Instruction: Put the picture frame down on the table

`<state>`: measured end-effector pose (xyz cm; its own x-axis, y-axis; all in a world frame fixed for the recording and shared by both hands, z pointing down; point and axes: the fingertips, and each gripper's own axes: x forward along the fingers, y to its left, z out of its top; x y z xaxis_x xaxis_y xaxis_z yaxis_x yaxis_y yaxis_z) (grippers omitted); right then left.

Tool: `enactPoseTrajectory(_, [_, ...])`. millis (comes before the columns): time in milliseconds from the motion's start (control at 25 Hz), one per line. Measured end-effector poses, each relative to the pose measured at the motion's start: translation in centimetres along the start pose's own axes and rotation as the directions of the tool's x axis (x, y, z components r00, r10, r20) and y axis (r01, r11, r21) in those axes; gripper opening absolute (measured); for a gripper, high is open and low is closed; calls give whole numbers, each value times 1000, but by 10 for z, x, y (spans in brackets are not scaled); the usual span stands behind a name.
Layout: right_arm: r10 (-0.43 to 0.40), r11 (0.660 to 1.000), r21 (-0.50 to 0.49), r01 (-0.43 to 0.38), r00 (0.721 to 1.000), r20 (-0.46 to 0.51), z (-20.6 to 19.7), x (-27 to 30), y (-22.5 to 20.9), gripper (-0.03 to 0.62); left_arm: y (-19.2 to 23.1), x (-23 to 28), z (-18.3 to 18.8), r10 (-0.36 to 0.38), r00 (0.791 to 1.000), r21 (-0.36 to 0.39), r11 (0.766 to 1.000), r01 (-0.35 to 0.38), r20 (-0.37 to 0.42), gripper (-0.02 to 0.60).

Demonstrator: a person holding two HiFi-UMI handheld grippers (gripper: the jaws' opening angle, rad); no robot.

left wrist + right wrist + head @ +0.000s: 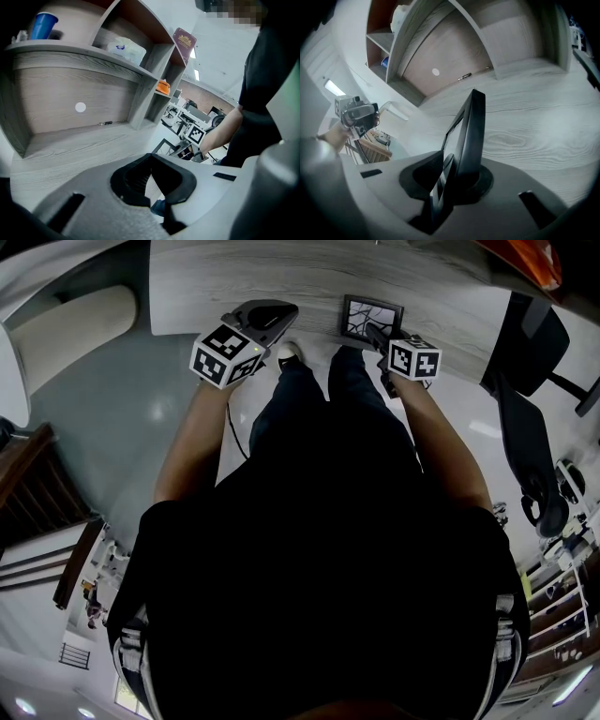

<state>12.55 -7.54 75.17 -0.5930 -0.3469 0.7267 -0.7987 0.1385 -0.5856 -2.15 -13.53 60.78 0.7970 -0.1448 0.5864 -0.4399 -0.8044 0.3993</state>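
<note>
The picture frame [368, 315] is dark-rimmed with a pale branching picture. My right gripper [377, 335] is shut on its lower edge and holds it upright at the front edge of the grey wood-grain table [216, 277]. In the right gripper view the frame [469, 126] stands edge-on between the jaws of my right gripper [456, 169], above the table top [534, 117]. My left gripper [279, 313] hovers at the table's edge to the frame's left, shut with nothing in it. From the left gripper view, the left gripper [151, 161] points across the table, with the frame [165, 146] to the right.
A shelf unit at the table's back holds a blue cup [42, 26], a white bag [125, 49] and an orange object [162, 86]. A pen [464, 76] lies by the back panel. A black office chair [530, 352] stands right, a cream seat [66, 329] left.
</note>
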Motion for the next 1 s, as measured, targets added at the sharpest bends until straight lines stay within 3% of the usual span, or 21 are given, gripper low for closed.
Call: enactPoseTrajectory(1000, [-145, 985, -93, 144, 989, -13, 4, -2, -26, 187, -5, 8, -7, -22, 1000, -5, 1000, 22, -15, 17])
